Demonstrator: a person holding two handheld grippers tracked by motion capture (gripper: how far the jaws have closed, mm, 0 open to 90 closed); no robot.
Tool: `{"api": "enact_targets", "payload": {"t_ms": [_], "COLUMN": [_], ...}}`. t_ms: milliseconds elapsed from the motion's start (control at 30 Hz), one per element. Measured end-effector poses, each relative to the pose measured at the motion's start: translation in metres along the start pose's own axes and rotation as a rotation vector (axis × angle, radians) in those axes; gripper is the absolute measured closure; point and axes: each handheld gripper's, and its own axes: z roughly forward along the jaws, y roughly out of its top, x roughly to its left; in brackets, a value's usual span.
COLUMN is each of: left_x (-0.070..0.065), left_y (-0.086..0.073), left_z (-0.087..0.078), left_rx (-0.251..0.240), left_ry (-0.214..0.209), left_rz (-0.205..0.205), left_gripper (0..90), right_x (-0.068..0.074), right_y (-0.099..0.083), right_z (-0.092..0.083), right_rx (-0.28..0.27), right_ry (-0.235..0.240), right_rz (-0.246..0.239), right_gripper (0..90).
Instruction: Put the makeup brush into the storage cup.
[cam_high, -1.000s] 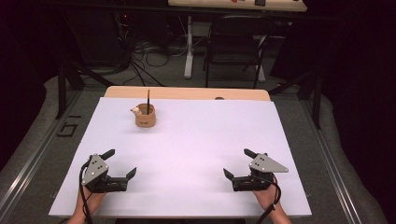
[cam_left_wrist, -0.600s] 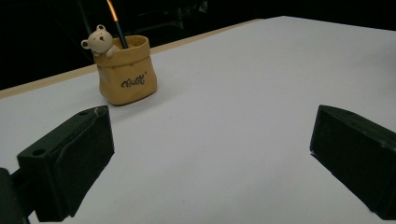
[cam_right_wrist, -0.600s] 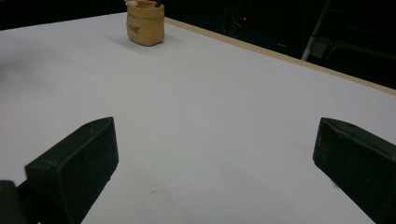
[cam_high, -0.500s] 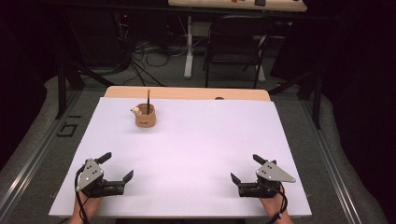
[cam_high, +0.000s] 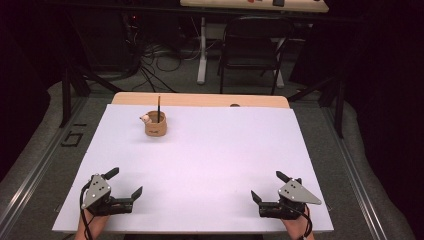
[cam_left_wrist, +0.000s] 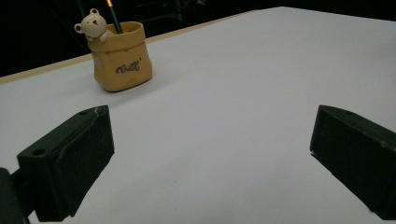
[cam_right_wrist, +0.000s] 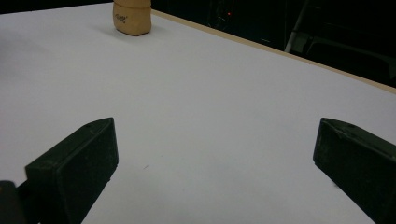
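A tan sack-shaped pen holder with a small bear figure on its rim stands at the far left of the white table sheet, a dark pencil upright in it. The same pen holder is ahead of my left gripper's jaws, and the pen holder is far off at top left of the right gripper view. My left gripper rests open at the near left corner, nothing between its jaws. At the near right corner my right gripper also stands open and holds nothing.
A wooden table edge shows beyond the white sheet. Behind it on the floor are a black chair, cables and table legs. Dark metal rails run along both sides of the table.
Both grippers have drawn back toward the near edge and slightly outward. They stay open. The pen holder has not moved.
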Motion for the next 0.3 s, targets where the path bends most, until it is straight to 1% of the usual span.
{"api": "enact_targets", "payload": {"t_ms": [67,100,167,200,300], "left_x": [-0.0002,0.0001,0.0010,0.0011,0.0013], "left_y": [0.0002,0.0003,0.0002,0.0001,-0.0001], "left_z": [0.0005,0.0011,0.0023,0.0027,0.0031], "left_rx": [-0.001,0.001,0.006,0.003,0.007], "left_ry": [0.001,0.001,-0.010,-0.012,-0.018], "left_rz": [0.001,0.003,-0.001,-0.004,-0.007], "left_gripper": [0.0,0.0,0.0,0.0,0.0], "right_x": [-0.0006,-0.0013,-0.0024,-0.0022,-0.0027], "right_y": [0.0000,0.0002,-0.0001,-0.0003,-0.0002], "right_z": [-0.0010,-0.0012,-0.0003,0.0006,0.0000], "right_rx": [-0.001,0.009,0.019,0.012,0.015], "right_ry": [0.000,0.002,0.012,0.010,0.011], "right_rz": [0.005,0.007,0.007,0.007,0.002], "right_gripper": [0.0,0.0,0.0,0.0,0.0]}}
